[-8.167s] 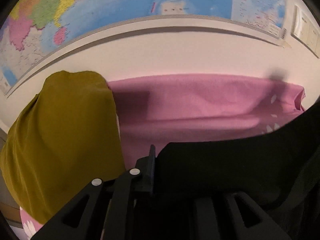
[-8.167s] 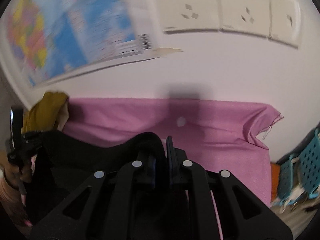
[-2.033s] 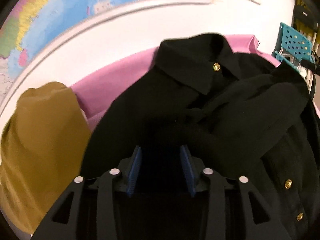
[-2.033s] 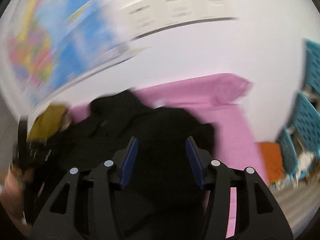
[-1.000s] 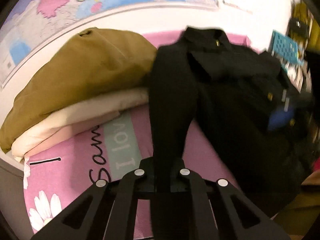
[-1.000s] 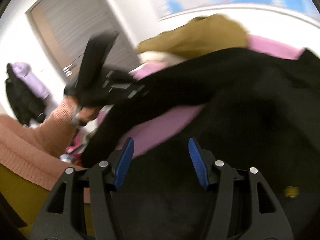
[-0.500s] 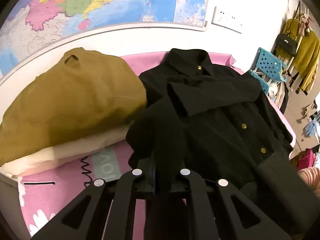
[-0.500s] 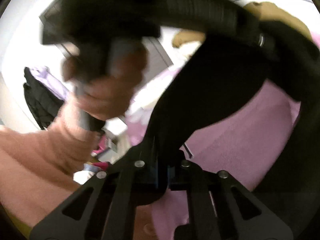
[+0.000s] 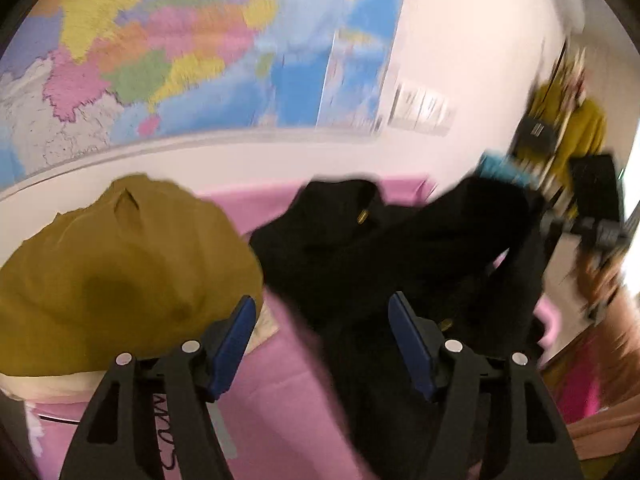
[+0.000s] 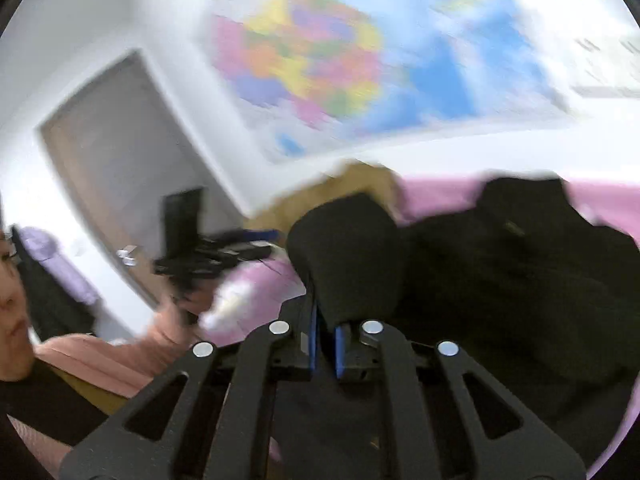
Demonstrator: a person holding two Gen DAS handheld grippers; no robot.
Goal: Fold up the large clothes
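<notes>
The black button-front jacket (image 9: 360, 248) lay on the pink bed cover (image 9: 280, 380), its collar toward the wall at the upper middle of the left wrist view and its body running down toward the lower right. The right gripper (image 10: 323, 340) had its jaws pressed together, pinching a black sleeve end (image 10: 348, 256) of that jacket, held up at the centre of its own frame with the jacket's bulk to the right. The left gripper (image 9: 322, 344) had its jaws spread and held nothing; the jacket sat just ahead and to the right of them. A mustard-yellow folded garment (image 9: 120, 272) filled the left. The right one therefore seemed placed to carry the sleeve across the body.
</notes>
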